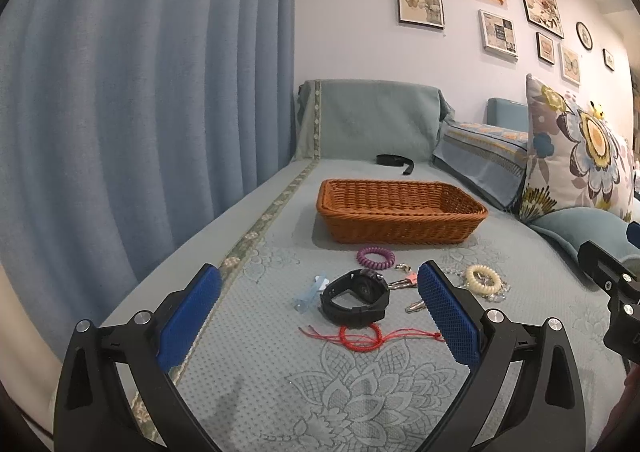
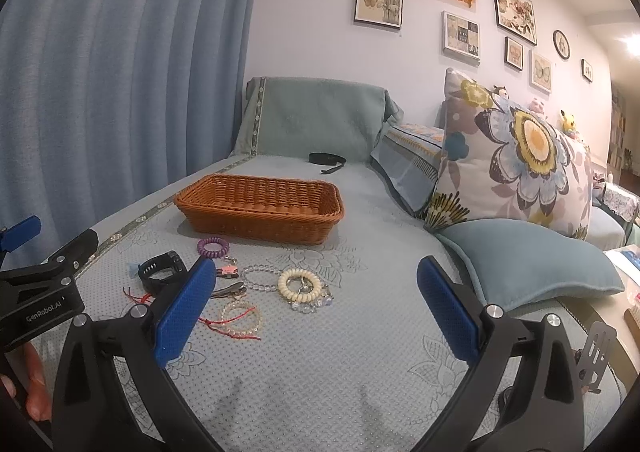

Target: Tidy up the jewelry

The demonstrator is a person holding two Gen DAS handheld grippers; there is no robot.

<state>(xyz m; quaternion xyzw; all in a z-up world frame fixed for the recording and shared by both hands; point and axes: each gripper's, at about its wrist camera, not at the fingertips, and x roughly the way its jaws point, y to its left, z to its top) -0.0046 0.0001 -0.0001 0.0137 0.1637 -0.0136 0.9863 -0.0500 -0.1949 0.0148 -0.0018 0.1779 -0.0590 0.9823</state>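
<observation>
Fingers of left gripper (image 1: 320, 308) and right gripper (image 2: 316, 308) wide, empty; watch (image 1: 356, 298) between left's.

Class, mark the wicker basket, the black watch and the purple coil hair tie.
wicker basket (image 1: 400, 226): left wrist view, front wall.
black watch (image 1: 356, 298): left wrist view, strap loop.
purple coil hair tie (image 2: 213, 247): right wrist view, coil ring.

Woven wicker basket (image 1: 400, 212), matt cloth cover (image 1: 280, 372)

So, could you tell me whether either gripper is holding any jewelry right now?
No, nothing is held. The left gripper and right gripper are both open above the sofa, with the watch and bracelets lying loose.
</observation>
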